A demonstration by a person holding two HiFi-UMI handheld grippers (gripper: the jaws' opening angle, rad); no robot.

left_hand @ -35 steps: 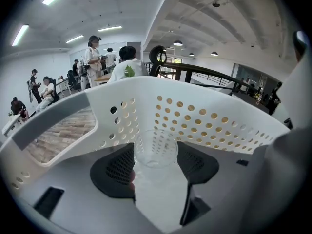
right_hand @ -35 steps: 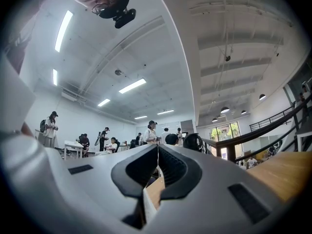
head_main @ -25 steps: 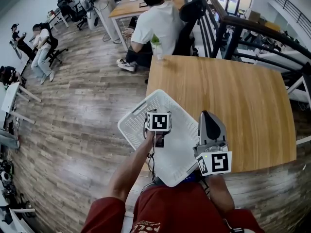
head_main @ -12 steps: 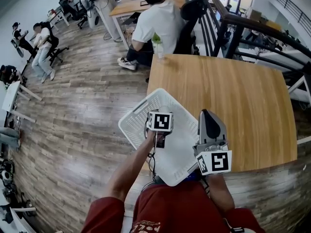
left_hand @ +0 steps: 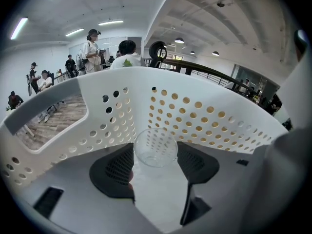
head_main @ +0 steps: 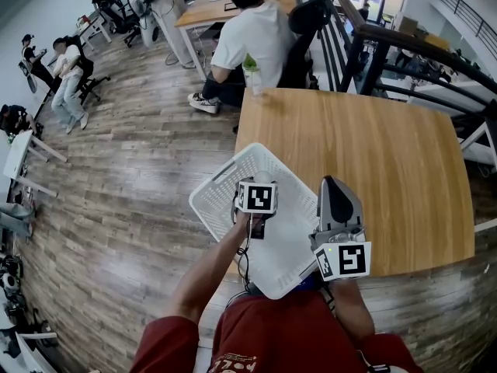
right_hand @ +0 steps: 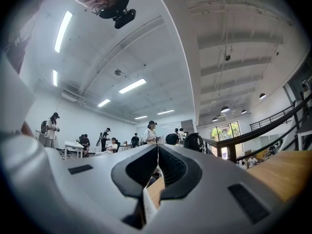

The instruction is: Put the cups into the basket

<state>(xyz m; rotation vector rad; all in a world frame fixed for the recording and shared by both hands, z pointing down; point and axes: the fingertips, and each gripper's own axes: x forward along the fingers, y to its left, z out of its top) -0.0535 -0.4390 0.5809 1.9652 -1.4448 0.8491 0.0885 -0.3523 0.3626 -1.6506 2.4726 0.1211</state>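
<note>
Between the pads of the left tool (left_hand: 155, 152) sits a clear cup (left_hand: 156, 141), gripped on both sides and held low inside the white basket (left_hand: 209, 113), close to its perforated wall. That basket overhangs the near left corner of the wooden worktop (head_main: 373, 154). At its right edge the right tool (right_hand: 157, 152) is clenched, jaws together, pointing across the worktop. Beyond, a person (head_main: 252, 33) sits with back turned.

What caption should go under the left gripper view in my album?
The left gripper holds a clear cup in its jaws inside the white basket.
</note>
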